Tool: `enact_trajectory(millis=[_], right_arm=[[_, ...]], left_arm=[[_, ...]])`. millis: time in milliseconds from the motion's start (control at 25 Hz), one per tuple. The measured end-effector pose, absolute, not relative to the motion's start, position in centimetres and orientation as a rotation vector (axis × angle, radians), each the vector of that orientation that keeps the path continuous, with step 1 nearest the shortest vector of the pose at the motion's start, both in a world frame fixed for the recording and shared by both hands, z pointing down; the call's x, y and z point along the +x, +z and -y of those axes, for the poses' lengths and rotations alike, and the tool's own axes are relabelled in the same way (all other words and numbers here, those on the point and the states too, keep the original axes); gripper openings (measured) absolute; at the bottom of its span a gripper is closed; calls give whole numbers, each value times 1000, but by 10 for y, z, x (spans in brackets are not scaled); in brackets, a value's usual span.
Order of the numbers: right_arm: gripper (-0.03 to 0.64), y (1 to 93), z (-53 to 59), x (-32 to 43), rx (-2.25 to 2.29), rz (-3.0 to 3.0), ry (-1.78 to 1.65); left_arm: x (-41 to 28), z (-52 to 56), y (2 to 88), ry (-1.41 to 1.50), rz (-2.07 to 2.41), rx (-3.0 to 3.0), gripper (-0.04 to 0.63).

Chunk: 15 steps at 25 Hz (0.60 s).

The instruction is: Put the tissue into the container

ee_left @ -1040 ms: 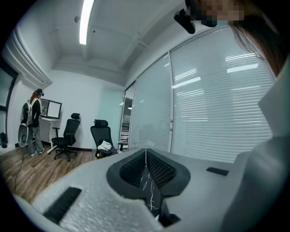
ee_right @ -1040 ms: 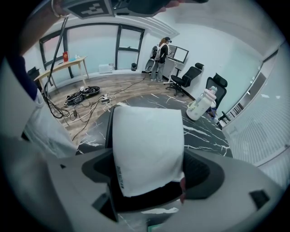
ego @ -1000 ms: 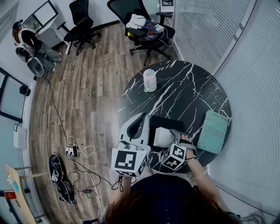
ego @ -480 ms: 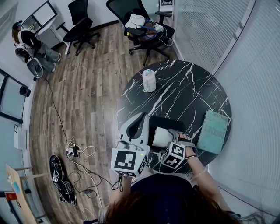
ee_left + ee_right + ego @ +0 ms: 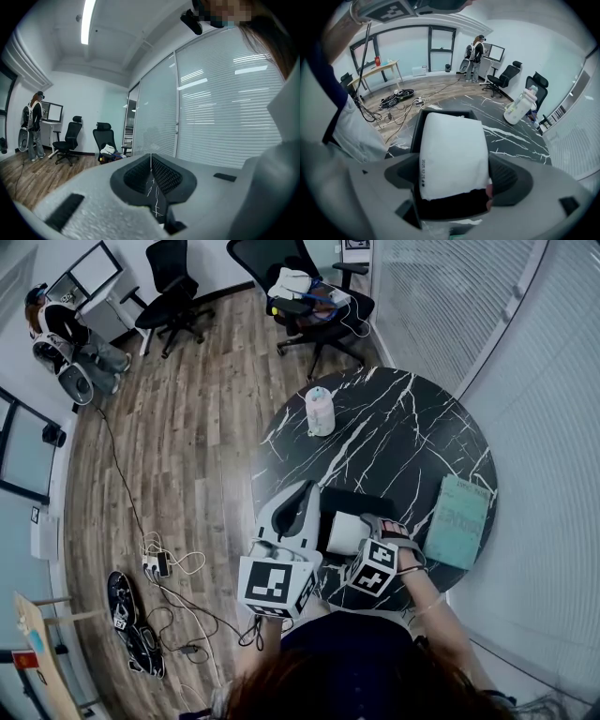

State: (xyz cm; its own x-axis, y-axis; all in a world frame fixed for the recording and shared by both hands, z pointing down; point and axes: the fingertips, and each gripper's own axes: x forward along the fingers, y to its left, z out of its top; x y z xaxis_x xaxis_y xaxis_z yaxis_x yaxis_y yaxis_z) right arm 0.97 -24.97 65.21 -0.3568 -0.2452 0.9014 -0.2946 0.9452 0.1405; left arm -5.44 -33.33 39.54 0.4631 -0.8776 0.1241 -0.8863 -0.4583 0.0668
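A white tissue pack (image 5: 345, 532) is clamped in my right gripper (image 5: 356, 538), which is shut on it. In the right gripper view the tissue pack (image 5: 450, 154) fills the gap of the right gripper (image 5: 454, 179) and hangs over a black rectangular container (image 5: 417, 131). The container (image 5: 367, 503) stands on the near part of the round black marble table (image 5: 403, 437). My left gripper (image 5: 302, 498) is held just left of the container. In its own view the left gripper (image 5: 151, 161) points out over the table with its jaws together and nothing between them.
A pale bottle (image 5: 320, 412) stands at the table's far left edge; the bottle (image 5: 520, 107) shows beyond the container. A teal book (image 5: 457, 521) lies at the right edge. Office chairs (image 5: 309, 287), floor cables (image 5: 155, 568) and a standing person (image 5: 61, 334) are around.
My right gripper has shifted a little forward and left with the tissue pack, closer over the container. The left gripper has stayed in place.
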Motion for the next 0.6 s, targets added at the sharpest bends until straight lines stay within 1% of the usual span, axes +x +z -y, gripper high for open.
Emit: enact_trajectory(millis=[600], right_arm=[[422,649,248,10,358,1971,83]], left_arm=[[-51,335,396,116,1547,2585,31]])
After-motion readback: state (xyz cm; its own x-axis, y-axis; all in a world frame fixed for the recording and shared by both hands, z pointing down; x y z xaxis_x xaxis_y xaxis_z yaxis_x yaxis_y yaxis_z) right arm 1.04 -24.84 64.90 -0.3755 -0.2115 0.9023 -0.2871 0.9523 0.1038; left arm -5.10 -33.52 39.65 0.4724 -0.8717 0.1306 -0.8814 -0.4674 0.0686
